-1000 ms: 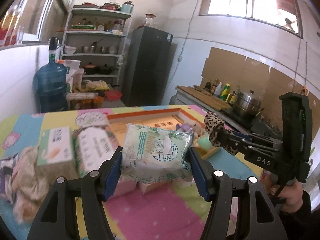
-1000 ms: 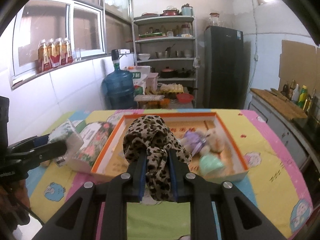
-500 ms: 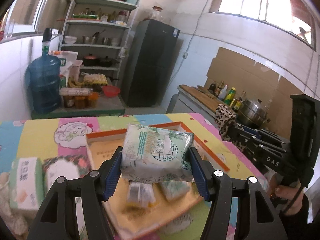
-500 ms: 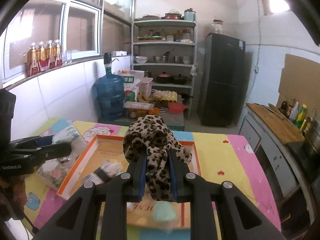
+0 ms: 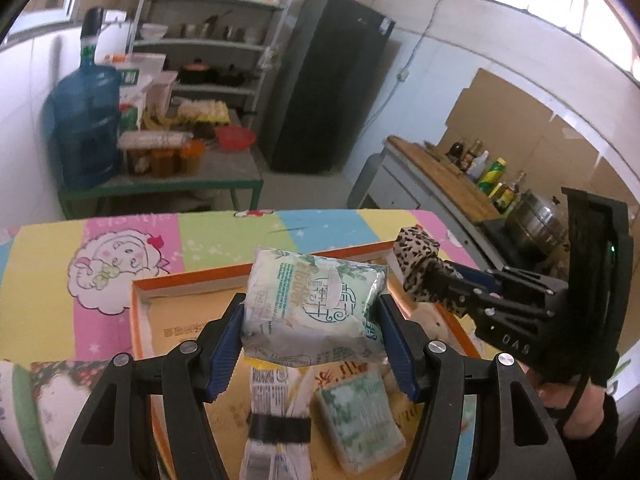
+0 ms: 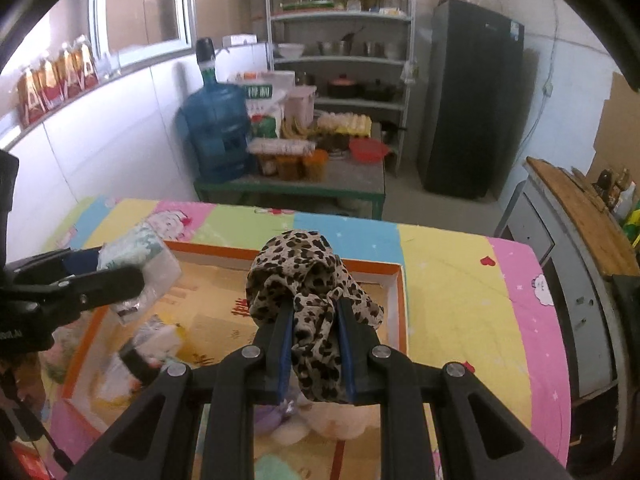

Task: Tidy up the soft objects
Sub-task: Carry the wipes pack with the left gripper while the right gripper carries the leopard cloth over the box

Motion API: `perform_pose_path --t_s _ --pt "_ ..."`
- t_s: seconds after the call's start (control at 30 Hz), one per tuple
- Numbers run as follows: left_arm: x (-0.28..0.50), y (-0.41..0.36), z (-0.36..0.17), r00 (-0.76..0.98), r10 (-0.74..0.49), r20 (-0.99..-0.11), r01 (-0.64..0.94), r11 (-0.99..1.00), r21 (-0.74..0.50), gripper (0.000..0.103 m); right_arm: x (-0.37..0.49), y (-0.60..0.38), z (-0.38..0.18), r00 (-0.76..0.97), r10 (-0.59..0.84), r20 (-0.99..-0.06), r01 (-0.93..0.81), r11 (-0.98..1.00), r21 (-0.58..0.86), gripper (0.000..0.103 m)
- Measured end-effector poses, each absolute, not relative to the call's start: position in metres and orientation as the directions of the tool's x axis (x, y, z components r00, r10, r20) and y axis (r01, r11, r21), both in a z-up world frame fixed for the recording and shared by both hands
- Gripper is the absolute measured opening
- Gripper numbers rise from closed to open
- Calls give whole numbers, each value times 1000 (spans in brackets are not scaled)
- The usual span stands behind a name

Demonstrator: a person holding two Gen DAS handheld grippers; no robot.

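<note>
- Your left claw is clamped on a white-and-green tissue pack, holding it above the orange-rimmed tray.
- Your right claw is clamped on a bunched leopard-print cloth, also over the tray.
- Inside the tray lie a smaller green pack and a banded plastic packet.
- The tray sits on your bench, covered in a pastel patchwork sheet.

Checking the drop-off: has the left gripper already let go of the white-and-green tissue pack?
No, the left gripper is shut on the white-and-green tissue pack, holding it above the orange-rimmed cardboard tray.
</note>
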State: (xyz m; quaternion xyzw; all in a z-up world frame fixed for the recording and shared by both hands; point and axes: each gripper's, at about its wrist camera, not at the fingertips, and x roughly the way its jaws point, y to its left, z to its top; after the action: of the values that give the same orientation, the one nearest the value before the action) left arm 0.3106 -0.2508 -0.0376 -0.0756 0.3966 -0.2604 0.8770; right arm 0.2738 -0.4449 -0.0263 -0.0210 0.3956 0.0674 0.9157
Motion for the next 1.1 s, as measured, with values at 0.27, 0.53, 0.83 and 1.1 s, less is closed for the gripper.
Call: perform_pose_path --t_s 0.27,0.53,0.83,1.1 --pt "347 -262 -65 495 -480 -725 322 876 -360 65 297 -443 -43 640 93 -763 -143 990 2 21" --pt "358 -276 -83 469 -440 -766 316 893 -320 65 304 -440 -56 609 93 -788 -156 988 -4 21" --pt "365 -282 -97 440 -422 -793 301 901 -312 65 307 -440 -66 589 99 -802 -159 987 6 22" --pt "366 -285 -103 426 -411 -806 304 904 -300 69 309 -435 -75 572 98 -814 -175 984 -4 40"
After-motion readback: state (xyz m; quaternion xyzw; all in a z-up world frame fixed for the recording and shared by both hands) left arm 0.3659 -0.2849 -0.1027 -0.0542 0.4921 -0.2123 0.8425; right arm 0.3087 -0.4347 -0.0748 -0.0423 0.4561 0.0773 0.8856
